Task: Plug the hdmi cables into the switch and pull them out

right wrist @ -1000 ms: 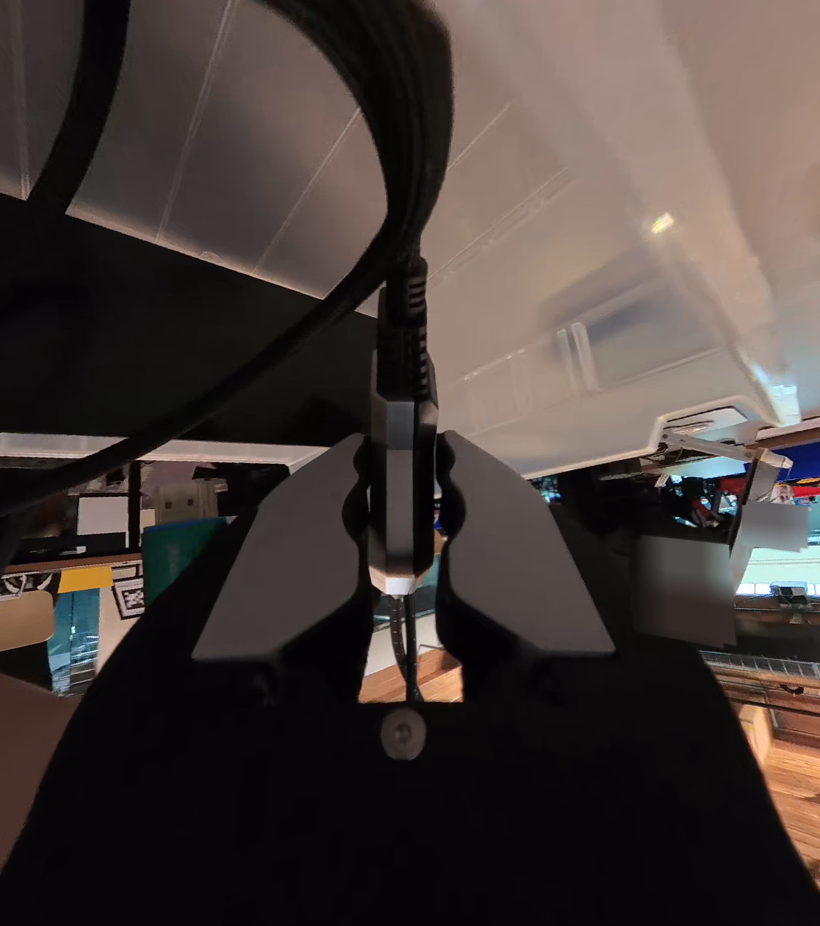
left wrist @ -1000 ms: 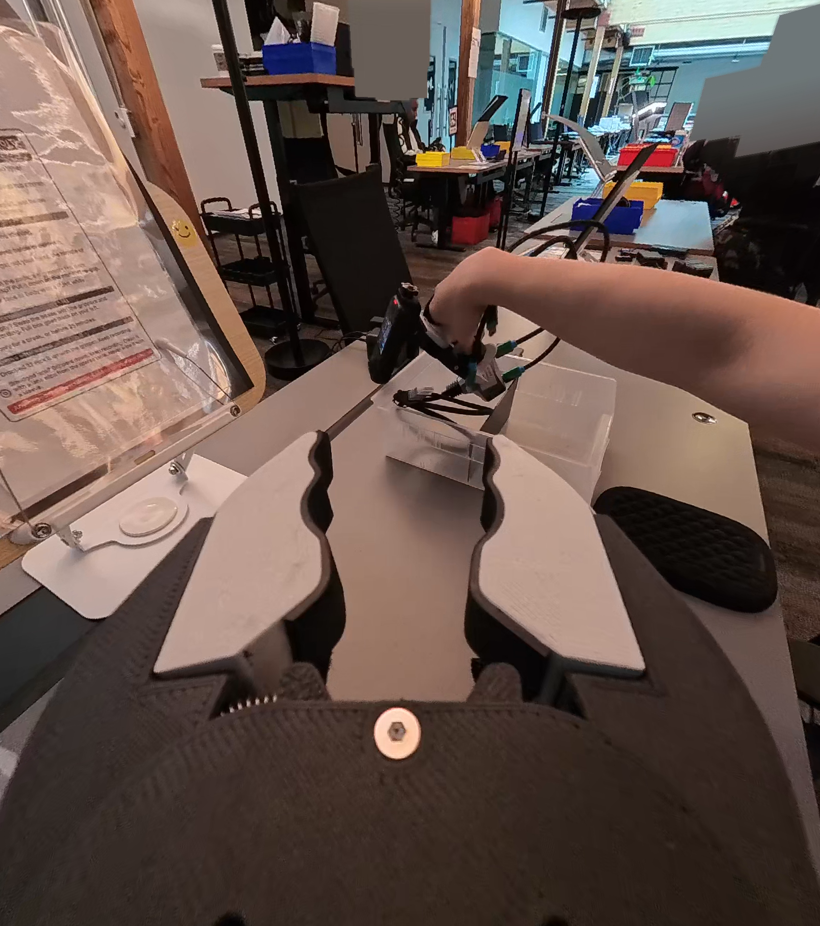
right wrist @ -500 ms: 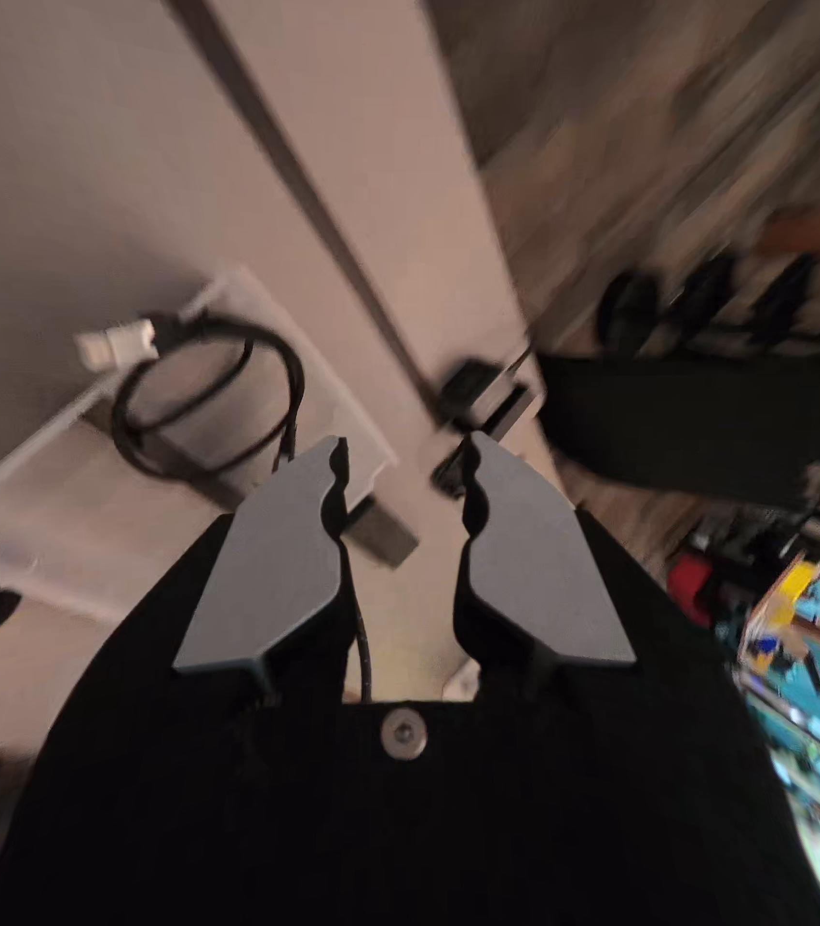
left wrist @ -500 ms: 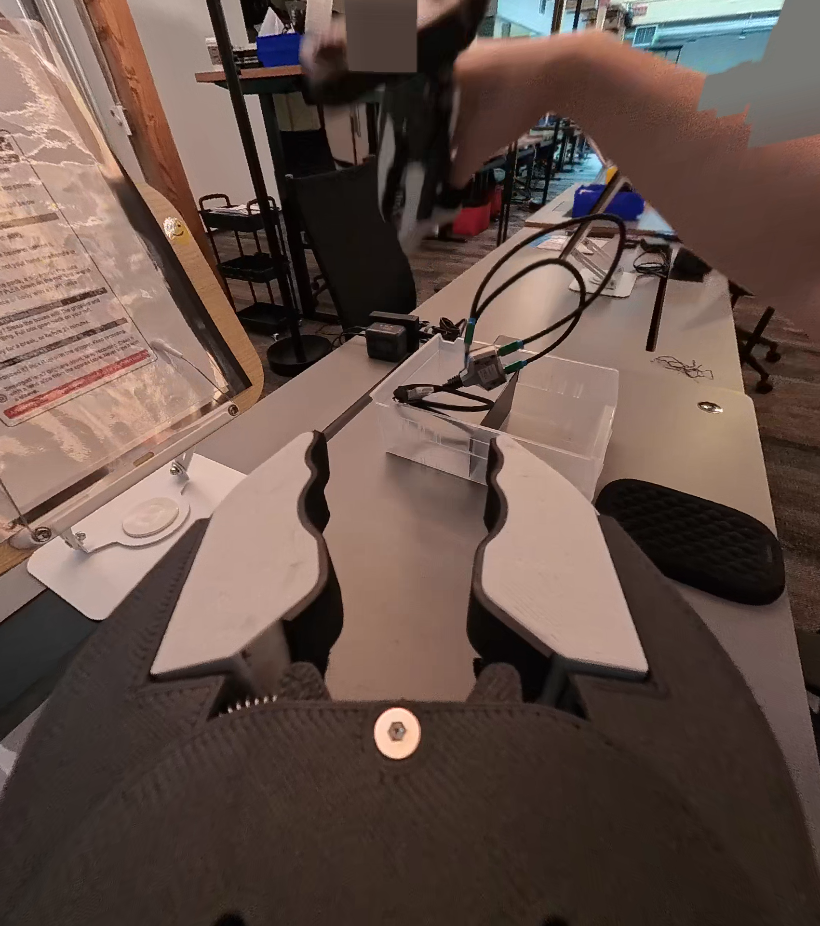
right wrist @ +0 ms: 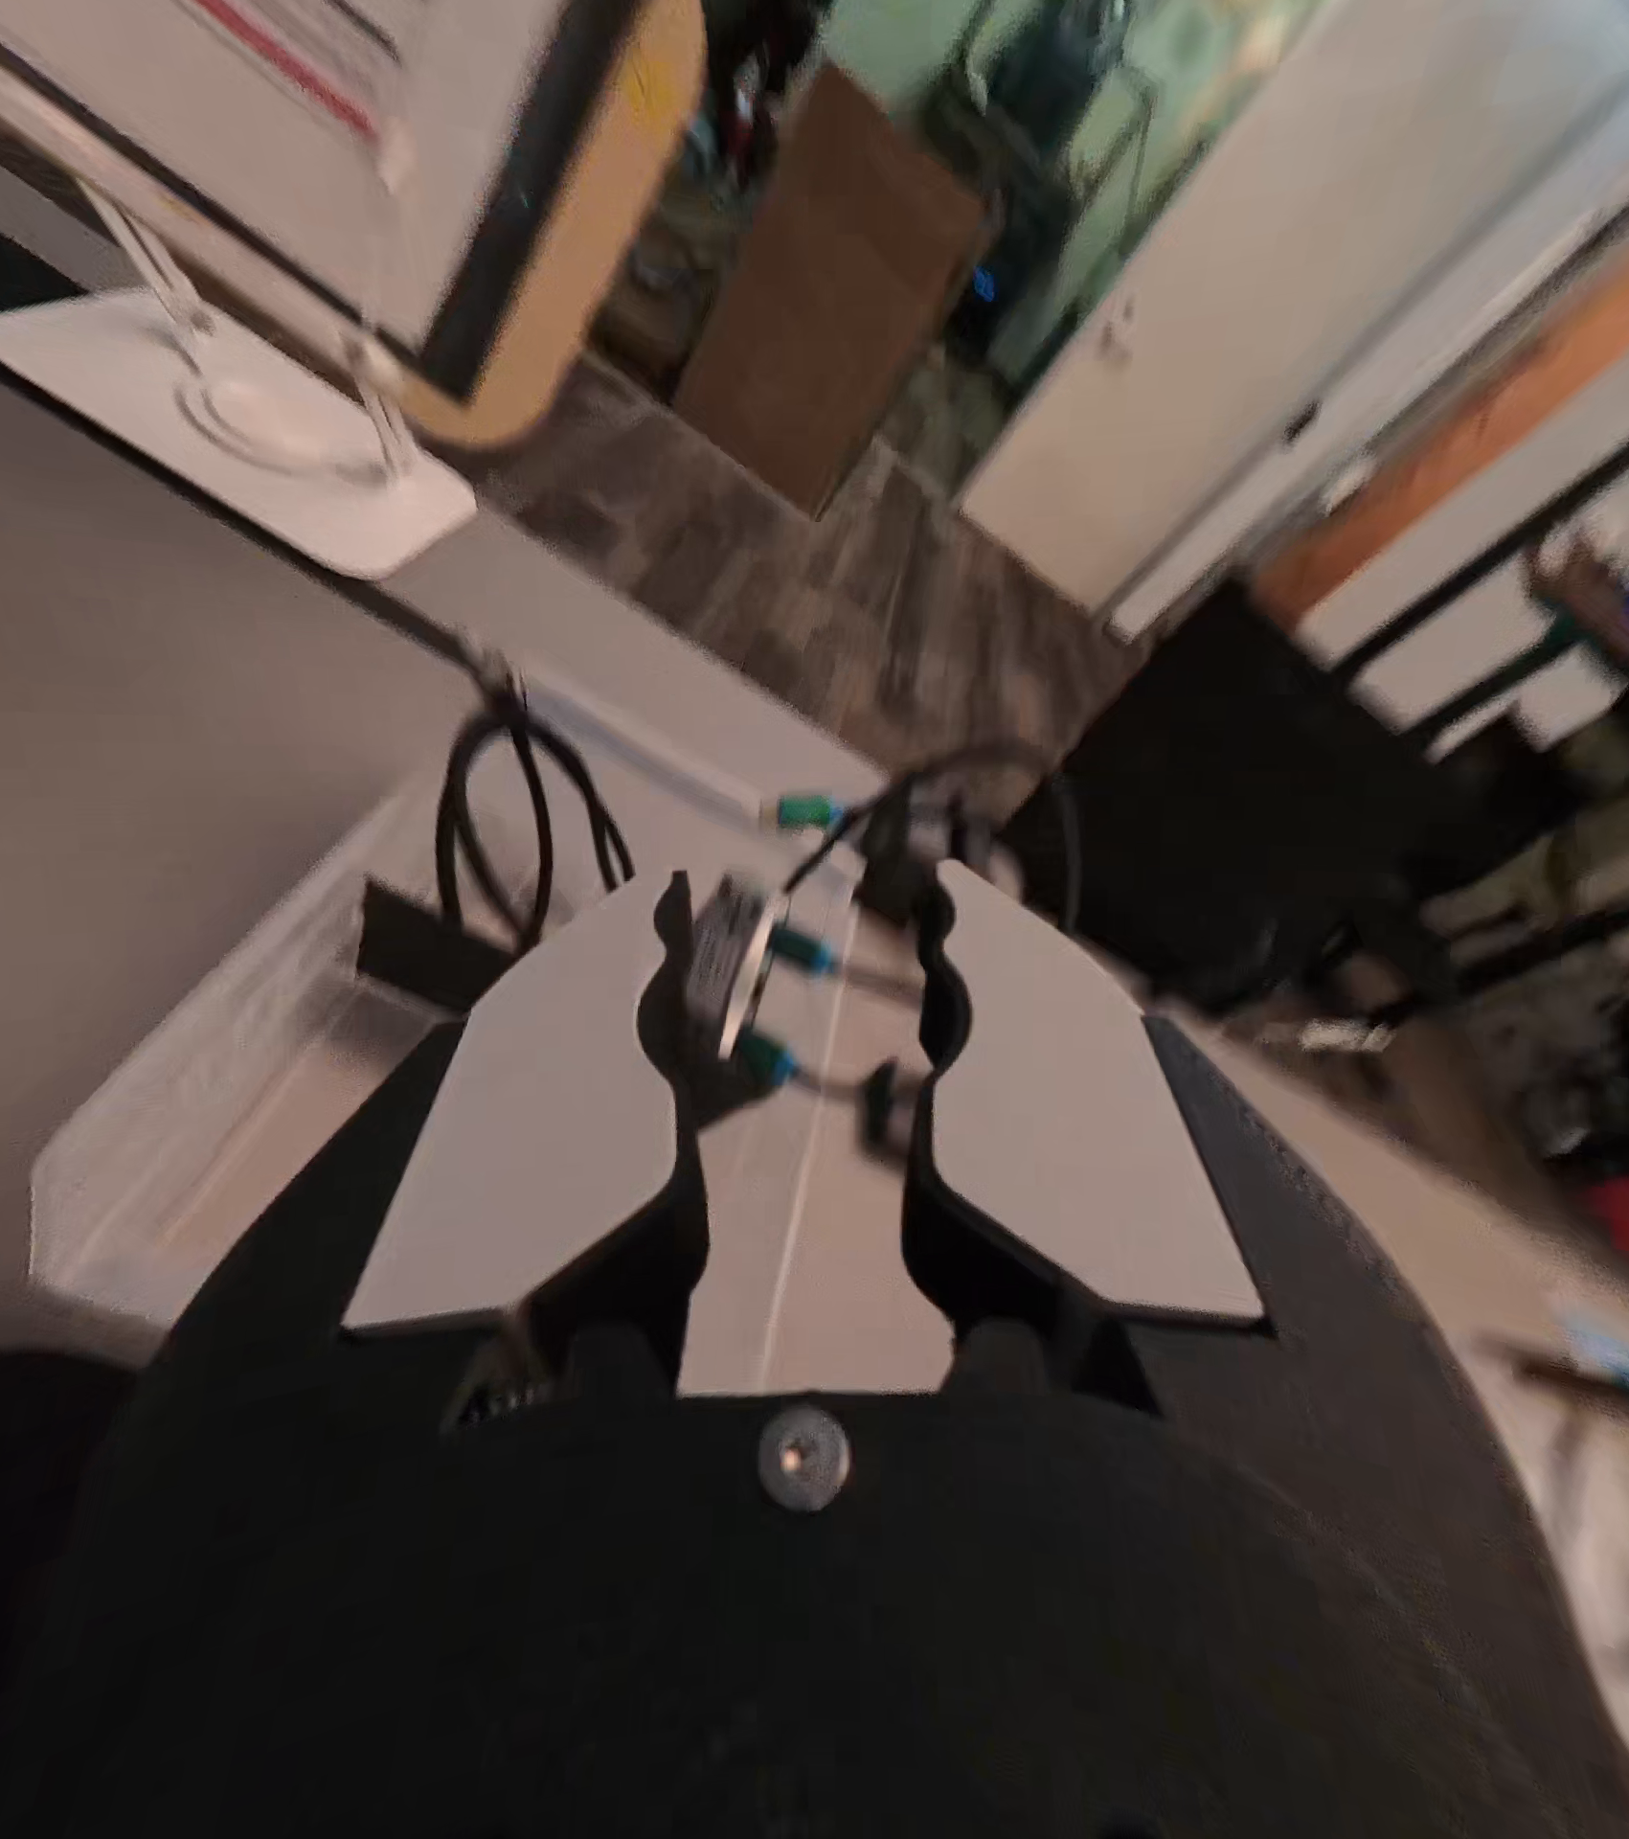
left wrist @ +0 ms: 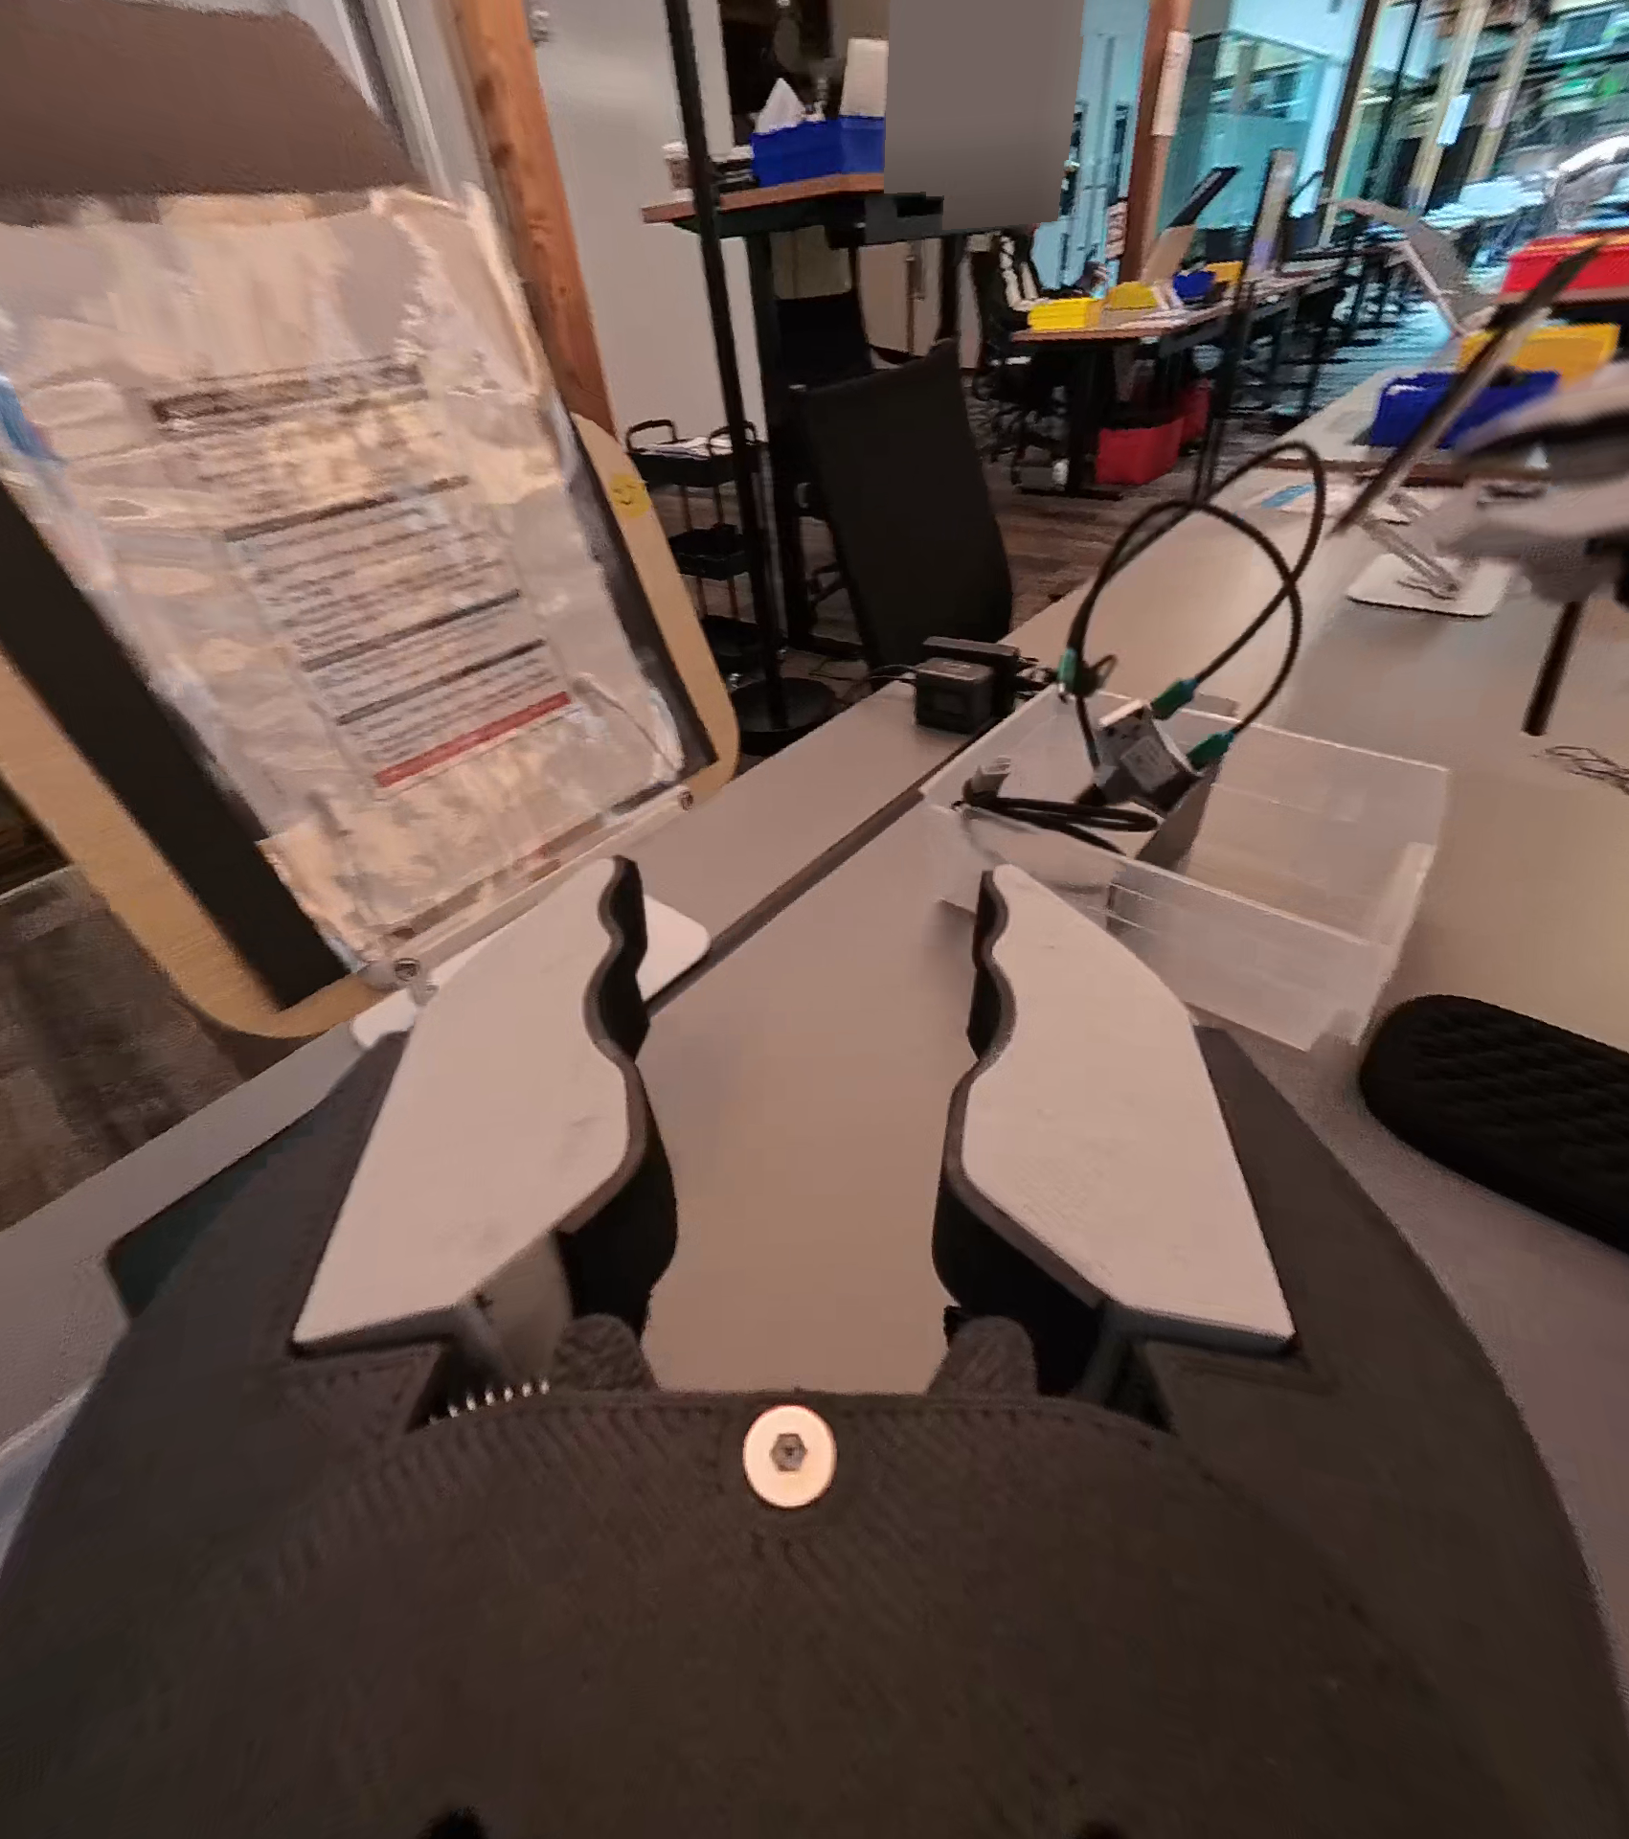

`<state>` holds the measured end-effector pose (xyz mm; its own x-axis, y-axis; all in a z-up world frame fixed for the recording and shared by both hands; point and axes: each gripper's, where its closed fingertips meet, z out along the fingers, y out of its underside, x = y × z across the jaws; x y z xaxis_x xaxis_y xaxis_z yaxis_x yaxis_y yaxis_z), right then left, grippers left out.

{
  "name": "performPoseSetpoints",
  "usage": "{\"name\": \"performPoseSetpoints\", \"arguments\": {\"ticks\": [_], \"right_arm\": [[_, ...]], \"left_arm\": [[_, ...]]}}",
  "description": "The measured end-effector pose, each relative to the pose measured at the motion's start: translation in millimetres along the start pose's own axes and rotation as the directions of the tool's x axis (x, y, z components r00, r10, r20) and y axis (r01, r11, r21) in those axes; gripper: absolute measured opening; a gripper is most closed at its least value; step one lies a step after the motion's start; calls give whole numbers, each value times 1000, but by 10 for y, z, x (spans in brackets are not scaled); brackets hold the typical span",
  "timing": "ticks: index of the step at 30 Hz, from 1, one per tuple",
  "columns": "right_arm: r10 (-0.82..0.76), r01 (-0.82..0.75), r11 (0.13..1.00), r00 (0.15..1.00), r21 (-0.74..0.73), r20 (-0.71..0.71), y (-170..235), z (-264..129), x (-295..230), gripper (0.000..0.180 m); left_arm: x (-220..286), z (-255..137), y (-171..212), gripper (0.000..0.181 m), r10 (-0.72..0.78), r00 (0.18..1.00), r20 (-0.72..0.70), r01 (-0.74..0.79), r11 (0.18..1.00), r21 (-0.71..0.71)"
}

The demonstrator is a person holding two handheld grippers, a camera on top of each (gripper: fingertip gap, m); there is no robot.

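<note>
A small grey switch (left wrist: 1138, 758) rests on a clear plastic box (left wrist: 1288, 896), with black cables with green plug ends (left wrist: 1178, 697) looping above it. A loose black cable (left wrist: 1059, 811) lies coiled in the box. My left gripper (left wrist: 805, 886) is open and empty over the grey table, short of the box. My right gripper (left wrist: 1487, 488) hovers blurred above and right of the box. In the right wrist view it (right wrist: 808, 886) is open and empty, with the switch (right wrist: 730, 965) and green plugs (right wrist: 805, 957) showing between its fingers, farther off.
A clear sign holder with a printed sheet (left wrist: 342, 597) stands on a white base at the left. A black wrist rest (left wrist: 1546, 1124) lies right of the box. A black adapter (left wrist: 954, 687) sits at the table's far edge. A black chair (left wrist: 900, 517) stands beyond.
My right gripper let go of the cable plug it held, swung up and away from the box, and now hovers open at the right. My left gripper stayed open and turned slightly left.
</note>
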<state>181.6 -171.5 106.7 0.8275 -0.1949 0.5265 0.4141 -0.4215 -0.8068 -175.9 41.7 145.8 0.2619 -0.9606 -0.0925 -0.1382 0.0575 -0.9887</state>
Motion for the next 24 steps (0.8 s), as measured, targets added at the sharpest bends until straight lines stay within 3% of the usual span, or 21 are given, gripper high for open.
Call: {"name": "performPoseSetpoints", "arguments": {"ticks": [2,5,8,14,17,20,23,24], "right_arm": [[162,-160,984,987,-74,17,565,84,86,45],[345,-344,937,939,-61,7,1024,308,304,45],[486,-486,874,874,6,-4,1190,569,582,45],[805,-795,594,585,-125,102,1392,1276,1017,67],[854,-835,520,513,-180,92,1376,1490,1200,67],[814,-789,572,580,-225,35,1198,1508,1317,63],[611,-611,790,791,54,24,514,1313,1285,46],[505,-504,860,863,82,3,378,1307,1170,40]], "left_arm": [[-51,-103,-66,62,-2,1000,19,1,999,32],[-72,-215,-134,61,-27,1000,14,26,997,67],[-99,-281,-151,61,-37,999,22,35,996,77],[-129,-322,-123,60,-43,998,38,40,997,67],[-150,-276,-77,61,-42,998,44,40,998,45],[-178,-206,-17,60,-30,998,63,30,999,11],[-171,-154,5,60,-7,997,76,7,1000,-6],[-155,-132,6,60,-2,997,72,2,1000,-9]]}}
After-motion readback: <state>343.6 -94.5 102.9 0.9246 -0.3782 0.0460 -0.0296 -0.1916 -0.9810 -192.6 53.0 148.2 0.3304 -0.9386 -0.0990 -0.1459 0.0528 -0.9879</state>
